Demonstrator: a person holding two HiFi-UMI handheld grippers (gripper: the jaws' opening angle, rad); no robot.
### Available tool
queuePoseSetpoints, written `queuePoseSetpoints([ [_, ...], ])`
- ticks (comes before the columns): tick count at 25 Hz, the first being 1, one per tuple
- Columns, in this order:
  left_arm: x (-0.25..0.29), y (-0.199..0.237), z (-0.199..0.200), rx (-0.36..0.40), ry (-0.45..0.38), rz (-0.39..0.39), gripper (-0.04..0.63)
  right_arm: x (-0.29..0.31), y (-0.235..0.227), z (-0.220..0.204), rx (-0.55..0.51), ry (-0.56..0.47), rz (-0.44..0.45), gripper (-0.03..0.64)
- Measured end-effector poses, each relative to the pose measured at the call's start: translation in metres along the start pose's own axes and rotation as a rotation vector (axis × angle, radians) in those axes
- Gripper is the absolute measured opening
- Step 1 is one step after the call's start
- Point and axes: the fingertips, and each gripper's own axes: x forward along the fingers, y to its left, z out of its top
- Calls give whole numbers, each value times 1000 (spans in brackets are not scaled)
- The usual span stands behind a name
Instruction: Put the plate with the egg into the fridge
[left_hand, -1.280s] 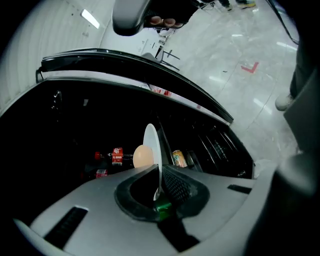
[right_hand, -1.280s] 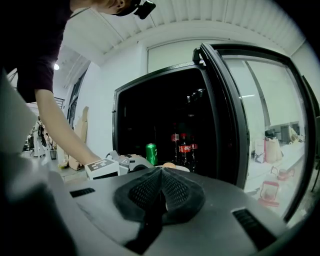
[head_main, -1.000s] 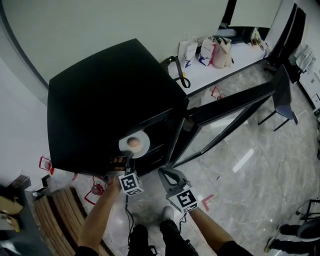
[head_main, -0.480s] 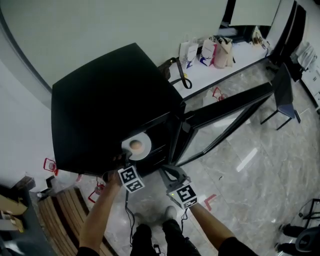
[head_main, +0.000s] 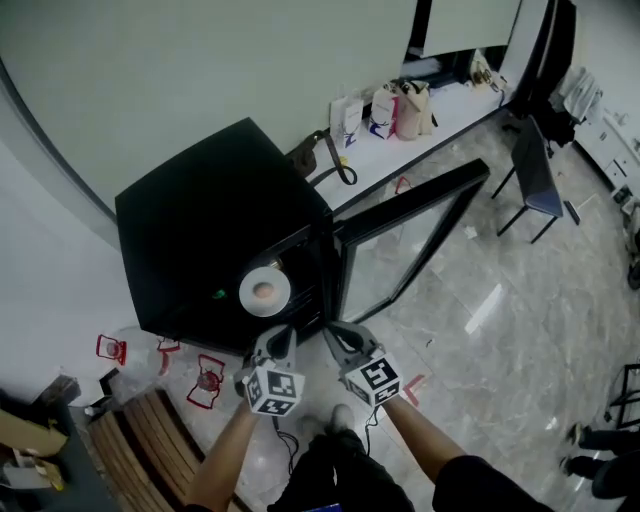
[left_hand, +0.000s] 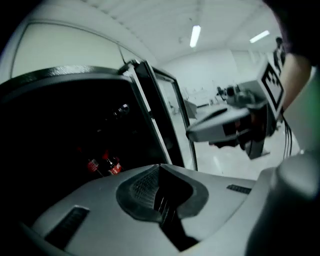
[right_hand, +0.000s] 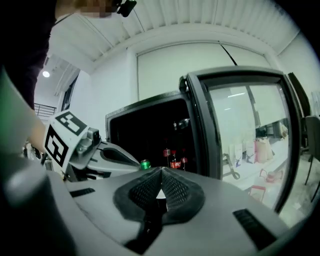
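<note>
The fridge (head_main: 210, 230) interior is too dark to show what the plate (head_main: 248, 288) rests on; the red-labelled bottles (left_hand: 113, 165) inside are too small to read.

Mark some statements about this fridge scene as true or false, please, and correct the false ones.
1. The fridge door is open. True.
2. The left gripper holds the plate. False: the plate rests inside the fridge, apart from the gripper, whose jaws are closing with nothing between them.
3. The right gripper is shut and empty. True.
4. The egg lies on the floor. False: it lies on the plate.
5. Bottles with red labels stand inside the fridge. True.
</note>
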Motion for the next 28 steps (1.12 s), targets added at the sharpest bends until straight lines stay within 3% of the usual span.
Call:
queuePoseSetpoints([
  [3,-29,-12,57,-148,-127,-35,9,-30,2,32,-17,-34,-50,6],
  [7,-46,-35,112,-187,-245,-95,9,-71,-7,66,-17,-70,-118,6],
  [13,-28,-69,178,-224,-309,-140,9,-129,-57,92,-59,-77,-177,8],
  [21,76,-137,287,-183,-351,-184,9,-171,-230,103,-87,2,-190,152],
  [28,164,-160,357,-220,-302,-158,9,-156,-384,117,-112,114,-70,324],
])
